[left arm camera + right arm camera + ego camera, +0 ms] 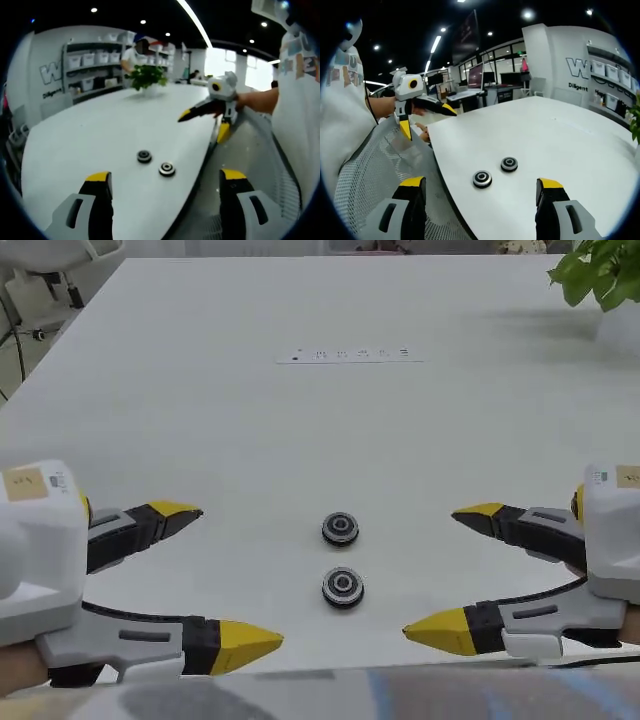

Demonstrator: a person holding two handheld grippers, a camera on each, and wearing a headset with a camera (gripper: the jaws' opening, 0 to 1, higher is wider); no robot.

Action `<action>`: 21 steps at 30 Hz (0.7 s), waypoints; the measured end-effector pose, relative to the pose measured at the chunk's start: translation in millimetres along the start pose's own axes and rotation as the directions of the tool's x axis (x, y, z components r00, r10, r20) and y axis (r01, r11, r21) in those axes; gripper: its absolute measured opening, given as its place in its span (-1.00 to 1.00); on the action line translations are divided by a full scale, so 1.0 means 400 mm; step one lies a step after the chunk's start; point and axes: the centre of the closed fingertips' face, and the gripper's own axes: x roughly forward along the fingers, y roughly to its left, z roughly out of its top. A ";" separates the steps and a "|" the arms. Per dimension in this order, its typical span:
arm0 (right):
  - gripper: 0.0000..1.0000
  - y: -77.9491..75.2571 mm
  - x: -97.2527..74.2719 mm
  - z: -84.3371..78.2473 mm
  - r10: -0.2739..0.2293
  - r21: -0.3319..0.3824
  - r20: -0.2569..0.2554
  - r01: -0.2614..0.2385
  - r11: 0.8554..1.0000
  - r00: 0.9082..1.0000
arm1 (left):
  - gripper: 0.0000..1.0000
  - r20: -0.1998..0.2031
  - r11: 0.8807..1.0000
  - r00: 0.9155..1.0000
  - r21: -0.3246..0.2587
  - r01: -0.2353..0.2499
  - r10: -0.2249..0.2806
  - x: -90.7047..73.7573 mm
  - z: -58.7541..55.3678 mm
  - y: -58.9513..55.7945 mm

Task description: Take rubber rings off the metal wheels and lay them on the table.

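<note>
Legend: A wide white table (300, 430) occupies the foreground, with a small printed strip (350, 355) lying near its middle. A potted green plant (146, 76) stands toward one end. Behind the plant, a shelving unit (95, 67) holds rows of white bins against a white wall (45, 52) with large lettering. The dark ceiling (125, 12) carries round spotlights and a long light strip (194, 22). Bright windows (220, 61) lie beyond. Desks with monitors (476, 76) stand farther off in the open room.

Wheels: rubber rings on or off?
On. Far wheel and near wheel lie flat on the table, each with black rubber around its metal hub.
</note>
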 end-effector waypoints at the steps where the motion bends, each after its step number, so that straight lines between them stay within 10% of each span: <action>1: 0.81 -0.001 -0.001 0.003 0.001 -0.001 0.004 -0.001 1.000 1.000 | 0.79 0.002 1.000 1.000 0.001 0.003 -0.003 0.000 0.002 -0.001; 21: 0.73 -0.028 0.027 0.034 0.041 -0.072 -0.008 -0.042 0.996 0.999 | 0.72 0.012 0.995 0.998 0.066 0.068 -0.069 0.045 0.052 0.033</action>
